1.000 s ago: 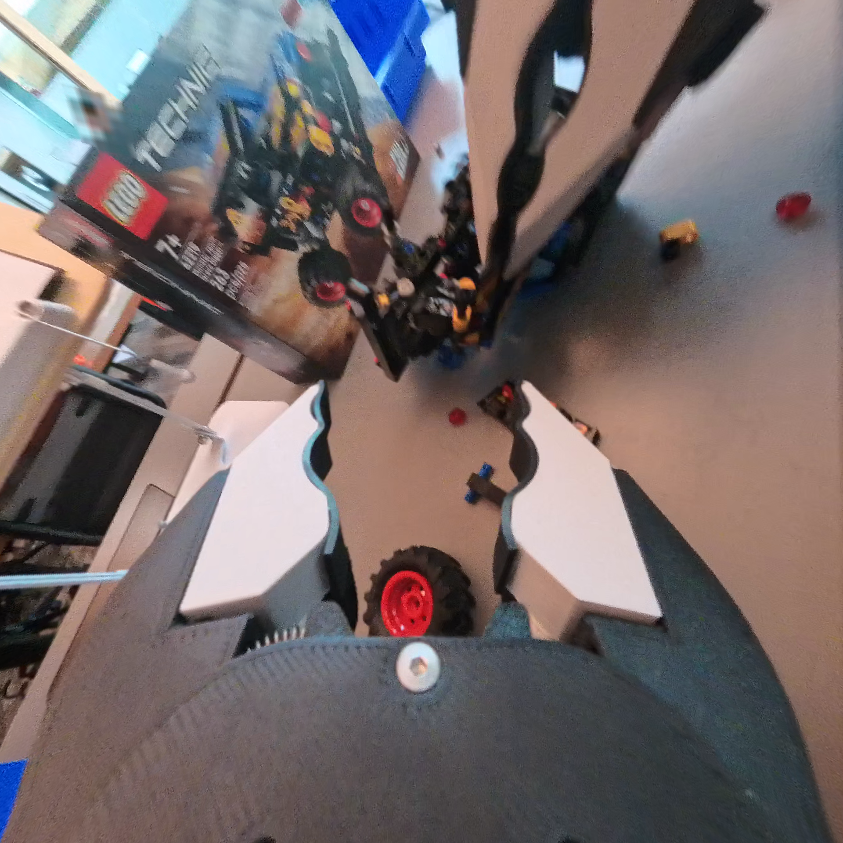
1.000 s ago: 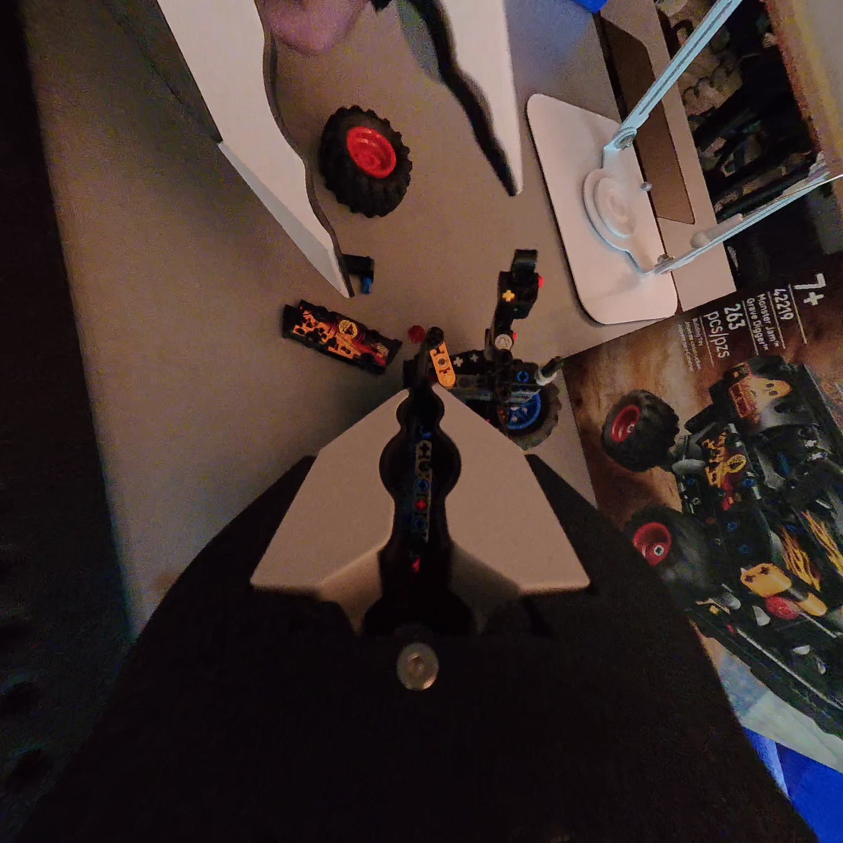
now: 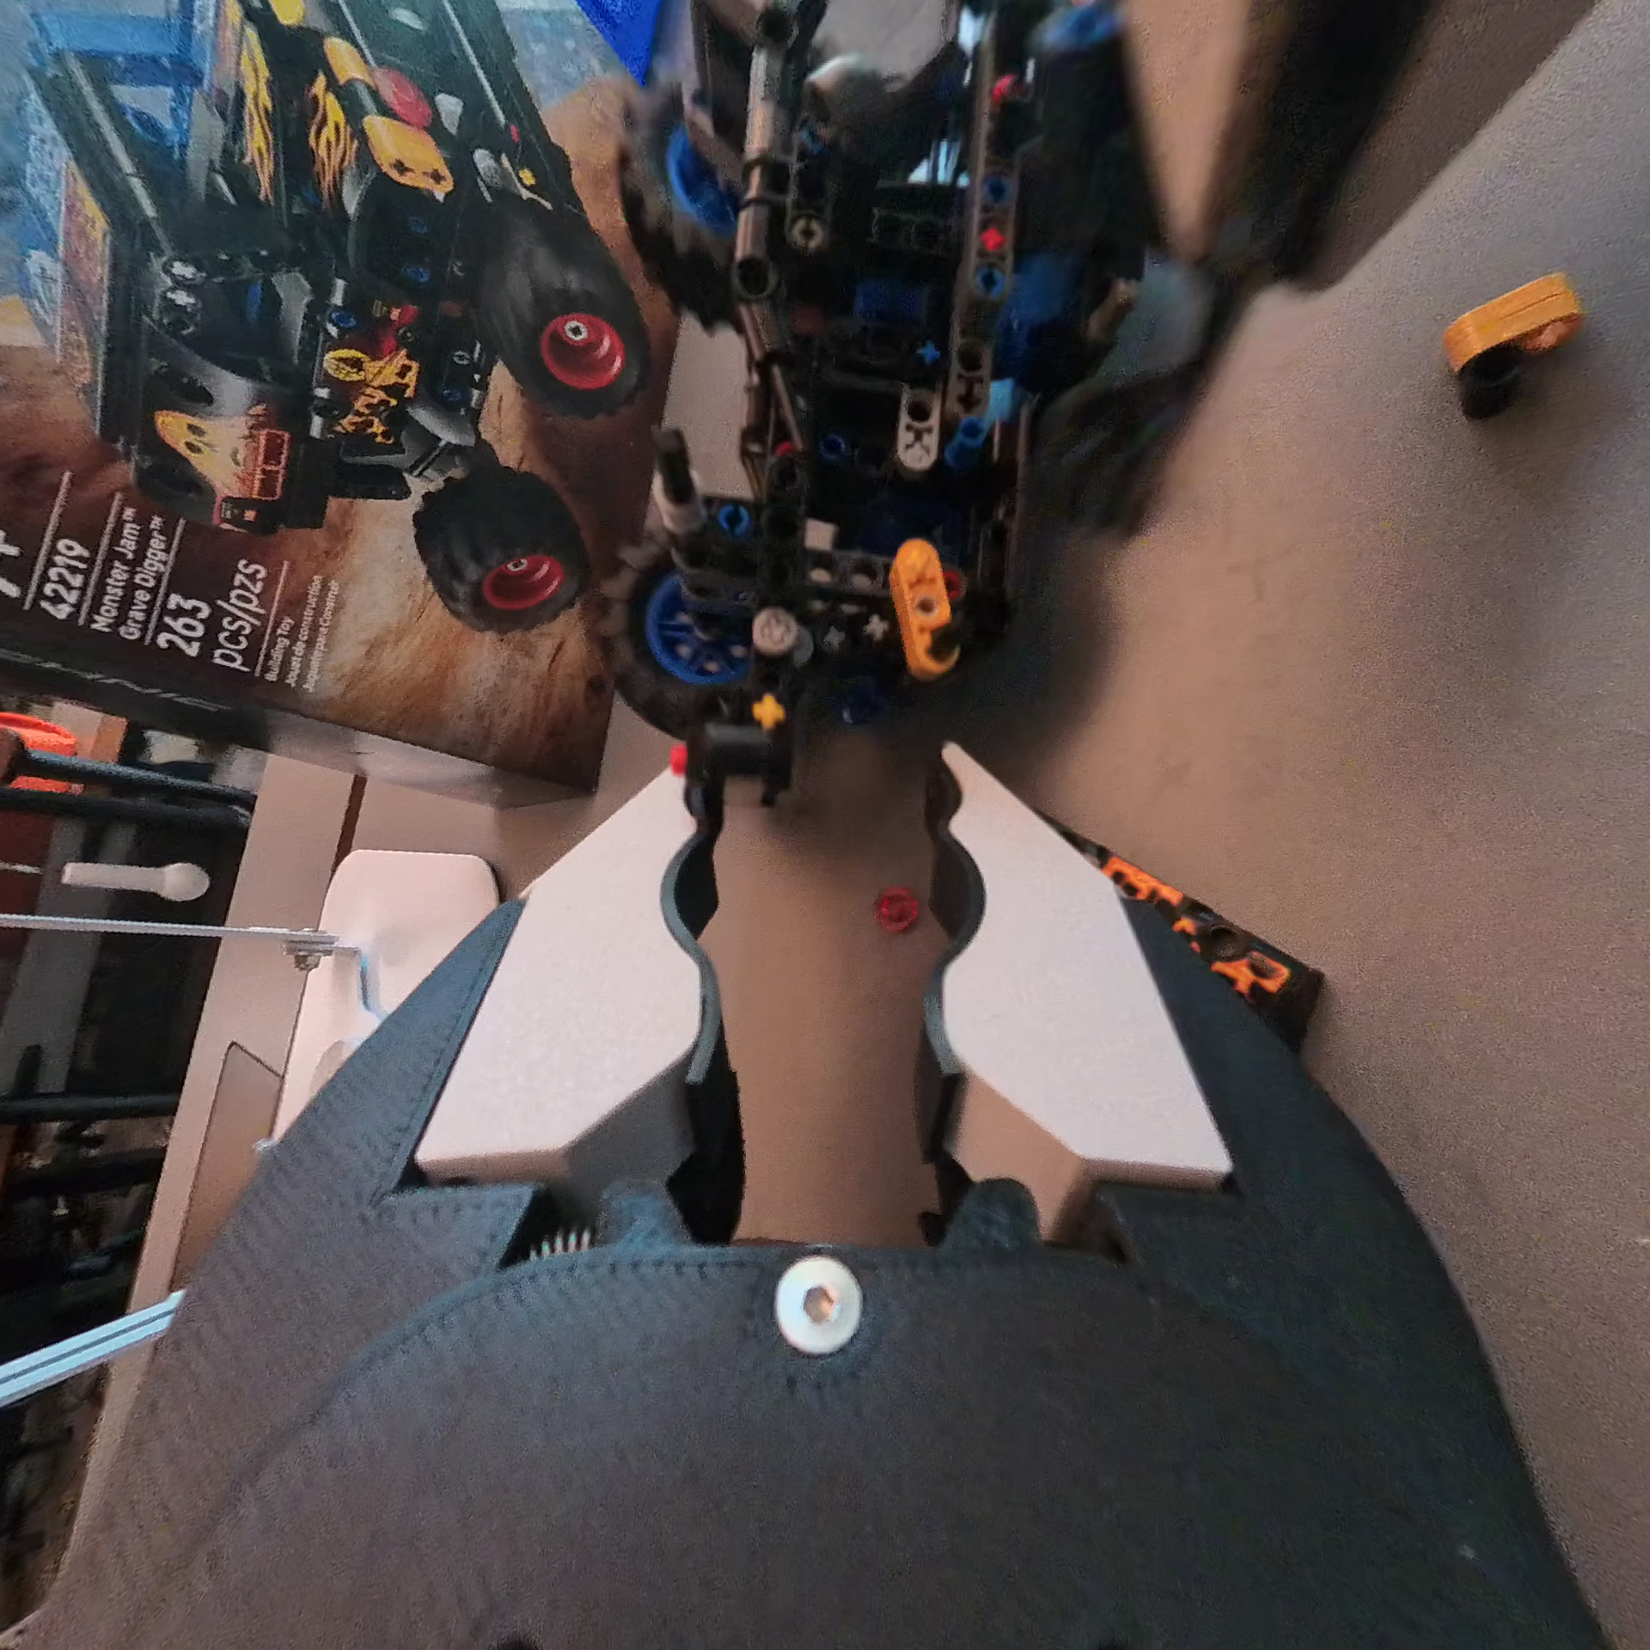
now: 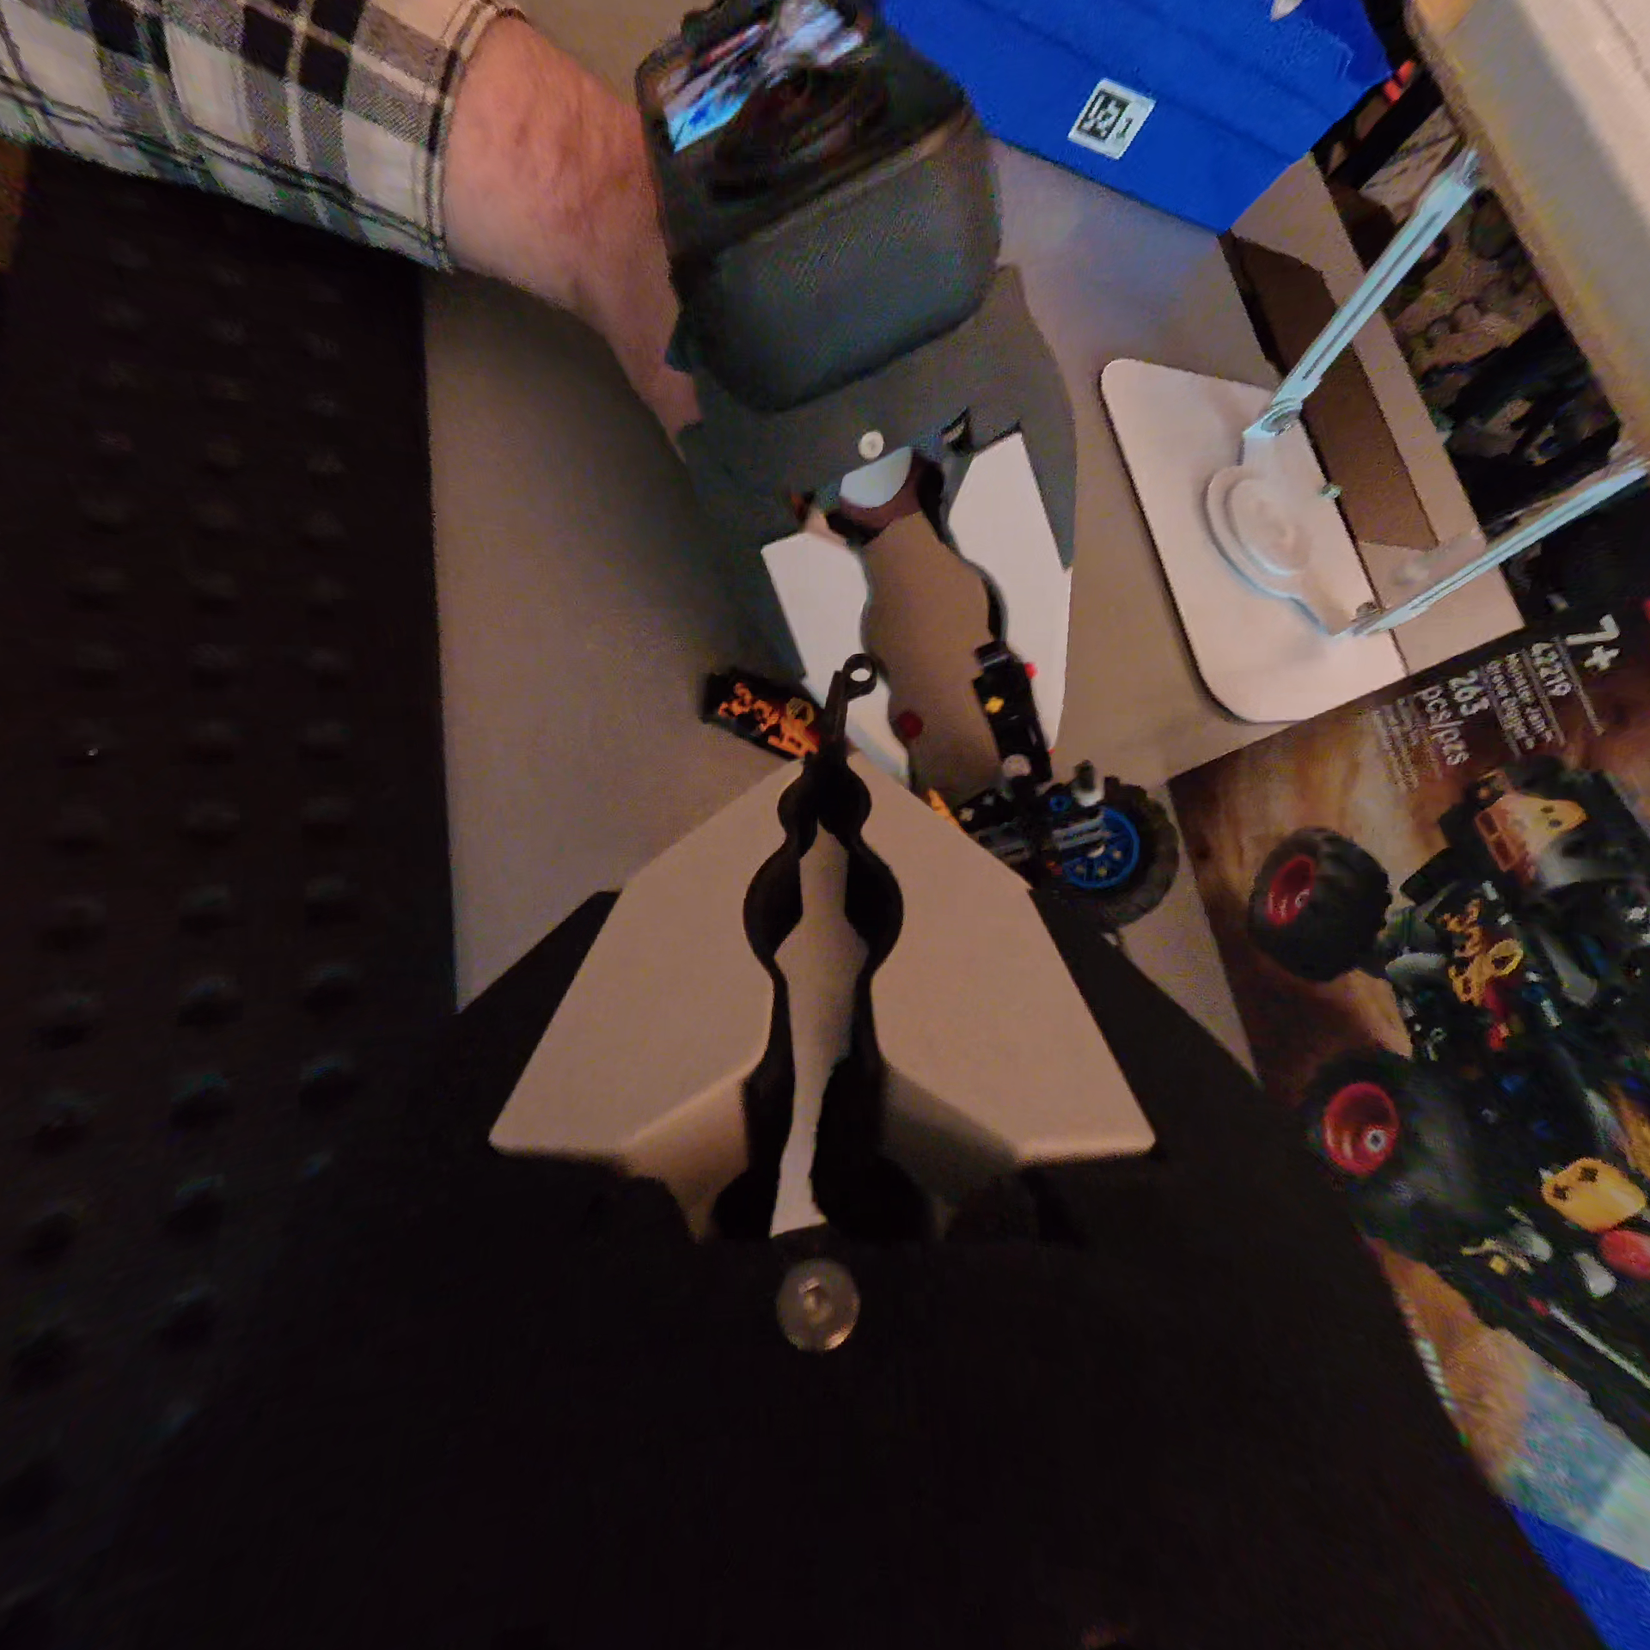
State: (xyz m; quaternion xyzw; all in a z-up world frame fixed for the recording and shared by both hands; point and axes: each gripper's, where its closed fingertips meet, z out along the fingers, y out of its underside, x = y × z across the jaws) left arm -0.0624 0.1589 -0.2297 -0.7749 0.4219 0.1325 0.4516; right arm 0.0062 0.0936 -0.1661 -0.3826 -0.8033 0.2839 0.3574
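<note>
Sitting on the grey table (image 3: 1384, 714) is a half-built toy truck chassis (image 3: 857, 571) with blue wheel hubs, right next to its box (image 3: 357, 446). The box has a photo of a black monster truck with red hubs, plus a few lines of small white print in one corner. The left gripper (image 3: 817, 777) is spread wide with nothing in it. One of its tips is right up against a black bit at the chassis's near end, and a tiny red stud (image 3: 895, 911) lies on the table between its fingers. The right gripper (image 4: 826, 777) is pinched tight on a thin black bar (image 4: 844, 696) with a ring end; can't tell if that bar joins the chassis. A black panel with orange flame stickers (image 4: 763, 714) lies just beside it. Further back there's a blue bin (image 4: 1161, 89) with a black-and-white square tag, and a loose orange piece (image 3: 1509, 326) sits well apart.
</note>
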